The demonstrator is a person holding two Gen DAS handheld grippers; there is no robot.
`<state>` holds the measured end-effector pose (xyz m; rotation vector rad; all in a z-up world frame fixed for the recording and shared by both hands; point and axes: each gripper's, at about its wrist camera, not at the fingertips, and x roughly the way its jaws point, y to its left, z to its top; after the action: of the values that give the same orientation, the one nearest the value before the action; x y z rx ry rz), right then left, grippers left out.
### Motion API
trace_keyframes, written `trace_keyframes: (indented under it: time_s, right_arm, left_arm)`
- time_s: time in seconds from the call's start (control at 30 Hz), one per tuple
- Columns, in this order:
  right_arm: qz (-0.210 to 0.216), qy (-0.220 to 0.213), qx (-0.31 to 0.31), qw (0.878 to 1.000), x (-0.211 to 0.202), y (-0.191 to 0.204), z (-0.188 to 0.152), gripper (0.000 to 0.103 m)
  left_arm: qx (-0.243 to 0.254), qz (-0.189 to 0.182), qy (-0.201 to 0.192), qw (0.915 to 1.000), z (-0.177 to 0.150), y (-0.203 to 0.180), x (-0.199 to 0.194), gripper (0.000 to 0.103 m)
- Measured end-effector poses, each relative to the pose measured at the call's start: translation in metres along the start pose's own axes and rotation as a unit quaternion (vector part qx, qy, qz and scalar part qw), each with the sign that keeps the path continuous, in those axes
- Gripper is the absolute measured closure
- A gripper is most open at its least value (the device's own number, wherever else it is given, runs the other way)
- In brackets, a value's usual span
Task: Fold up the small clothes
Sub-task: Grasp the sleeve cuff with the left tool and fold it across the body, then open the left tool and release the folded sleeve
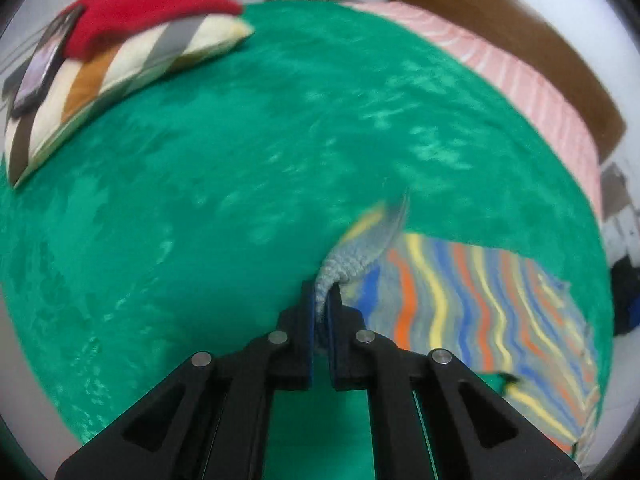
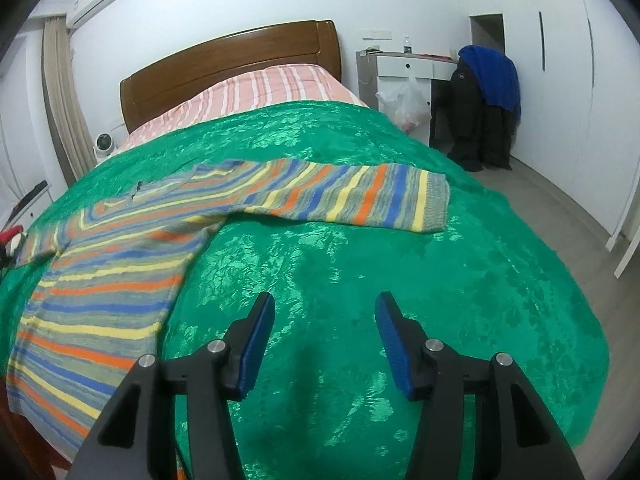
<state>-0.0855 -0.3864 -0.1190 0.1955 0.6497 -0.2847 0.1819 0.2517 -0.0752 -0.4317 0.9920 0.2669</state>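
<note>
A small striped knit sweater (image 2: 116,276) in orange, blue, yellow and grey lies flat on the green bedspread (image 2: 360,264). One sleeve (image 2: 352,196) stretches out to the right, ending in a grey cuff. In the left wrist view my left gripper (image 1: 324,292) is shut on the grey ribbed cuff (image 1: 352,260) of the other sleeve, lifted over the sweater body (image 1: 480,312). My right gripper (image 2: 324,312) hovers open over bare bedspread, below the outstretched sleeve, with nothing between its fingers.
A striped pillow (image 1: 120,72) with a red garment (image 1: 140,12) and a phone (image 1: 40,68) lies at the bed's far corner. Pink striped bedding (image 2: 264,92) and a wooden headboard (image 2: 228,64) lie beyond. A chair with dark and blue jackets (image 2: 484,108) stands beside the bed.
</note>
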Motion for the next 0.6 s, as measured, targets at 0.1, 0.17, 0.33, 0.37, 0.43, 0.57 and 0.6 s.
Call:
trace_keyframes:
  time_s: [0.1, 0.17, 0.33, 0.37, 0.43, 0.57, 0.6]
  right_arm:
    - [-0.001, 0.006, -0.007, 1.000, 0.003, 0.003, -0.001, 0.051]
    - [-0.002, 0.011, -0.010, 1.000, 0.005, 0.004, -0.002, 0.051]
    - [-0.003, 0.022, -0.012, 1.000, 0.008, 0.004, -0.004, 0.051]
    - [0.001, 0.023, -0.010, 1.000, 0.008, 0.003, -0.004, 0.050]
    - [0.016, 0.028, 0.001, 0.999, 0.004, -0.003, 0.000, 0.035]
    - [0.054, 0.043, 0.002, 0.998, 0.011, -0.006, 0.027, 0.014]
    - [0.062, 0.046, -0.010, 0.997, 0.017, -0.002, 0.039, 0.014]
  left_arm:
    - [0.009, 0.017, 0.011, 0.9998, -0.009, 0.000, 0.014, 0.101]
    - [0.014, 0.031, 0.010, 0.9994, -0.013, -0.005, 0.022, 0.101]
    - [0.054, 0.052, 0.010, 0.9971, -0.019, -0.005, 0.017, 0.086]
    - [0.076, 0.069, 0.003, 0.9947, -0.020, -0.008, 0.007, 0.073]
    - [0.131, 0.074, -0.022, 0.9884, -0.020, -0.019, -0.015, 0.045]
    - [0.263, -0.013, -0.031, 0.9642, -0.014, -0.077, -0.060, 0.017]
    - [0.284, -0.034, -0.024, 0.9578, -0.011, -0.095, -0.064, 0.017]
